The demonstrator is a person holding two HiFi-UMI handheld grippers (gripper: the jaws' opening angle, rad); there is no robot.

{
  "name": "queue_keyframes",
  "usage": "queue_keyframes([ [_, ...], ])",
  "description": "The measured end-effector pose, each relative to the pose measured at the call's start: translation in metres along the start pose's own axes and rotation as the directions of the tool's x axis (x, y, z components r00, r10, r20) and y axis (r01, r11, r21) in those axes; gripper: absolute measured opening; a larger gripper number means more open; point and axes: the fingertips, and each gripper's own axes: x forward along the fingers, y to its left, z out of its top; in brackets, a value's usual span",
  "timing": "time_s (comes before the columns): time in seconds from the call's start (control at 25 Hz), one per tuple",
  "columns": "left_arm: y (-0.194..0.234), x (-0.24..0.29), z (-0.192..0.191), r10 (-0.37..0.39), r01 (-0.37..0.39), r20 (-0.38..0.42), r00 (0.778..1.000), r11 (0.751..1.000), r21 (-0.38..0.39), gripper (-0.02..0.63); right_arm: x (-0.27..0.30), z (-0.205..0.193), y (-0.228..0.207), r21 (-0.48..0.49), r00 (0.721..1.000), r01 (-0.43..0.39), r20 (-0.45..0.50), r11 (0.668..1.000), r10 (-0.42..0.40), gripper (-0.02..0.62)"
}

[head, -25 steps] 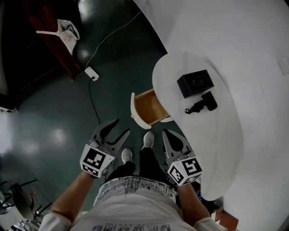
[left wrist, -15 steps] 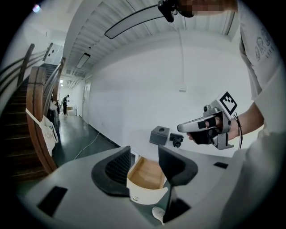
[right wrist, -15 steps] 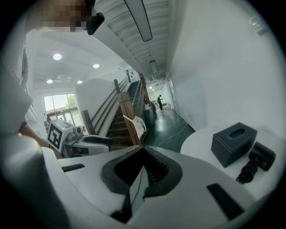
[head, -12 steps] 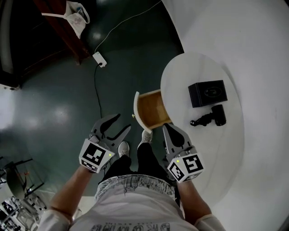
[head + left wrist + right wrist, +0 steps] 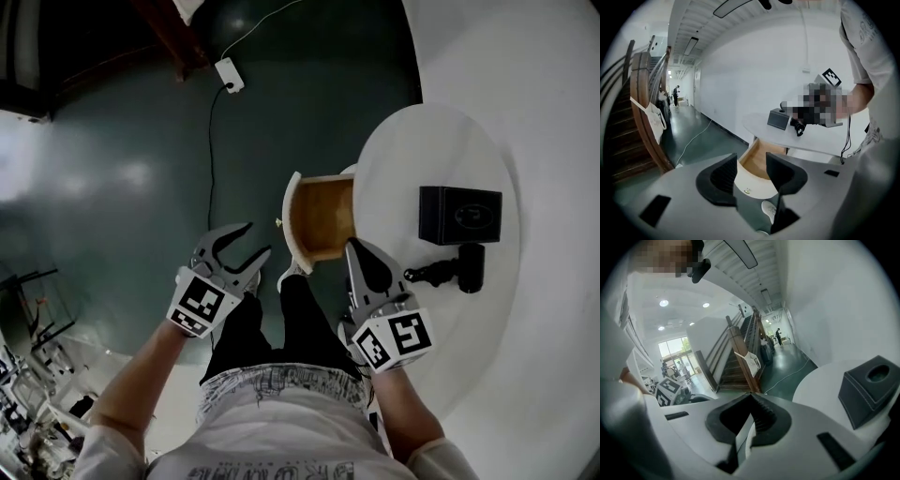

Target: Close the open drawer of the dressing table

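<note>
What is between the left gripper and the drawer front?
Nothing solid: in the head view only bare dark floor separates the open left gripper from the drawer front; the person's shoe sits just beside that gap.

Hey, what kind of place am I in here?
Probably a hallway or lobby of a large building: a glossy dark green floor, a brown wooden staircase beside a long corridor, and a white oval dressing table against the white wall.
</note>
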Motion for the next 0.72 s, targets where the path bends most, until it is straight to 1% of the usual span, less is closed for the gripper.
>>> queue_keyframes([
  [0.16,0.005,0.012,-0.02,0.027,-0.028,-0.033,0.999,0.999,-0.029,0.209,0.014,-0.005,-0.007,0.0,0.999,-0.033,-0.038,0.999,0.033,0.008],
  [0.32,0.012,0.025,-0.046,0.034,-0.036,-0.071,0.997,0.999,-0.033,0.209,0.026,-0.014,-0.012,-0.001,0.997,-0.049,-0.066,0.999,0.048,0.008],
  [0.52,0.014,0.047,-0.091,-0.006,0.005,-0.138,0.99,1.0,-0.003,0.209,0.034,-0.028,-0.016,0.002,0.995,-0.044,-0.094,0.999,0.044,0.008],
  [0.72,0.016,0.077,-0.135,-0.053,0.06,-0.206,0.977,0.998,0.028,0.209,0.037,-0.045,-0.022,0.005,0.992,-0.03,-0.124,1.0,0.03,0.008],
])
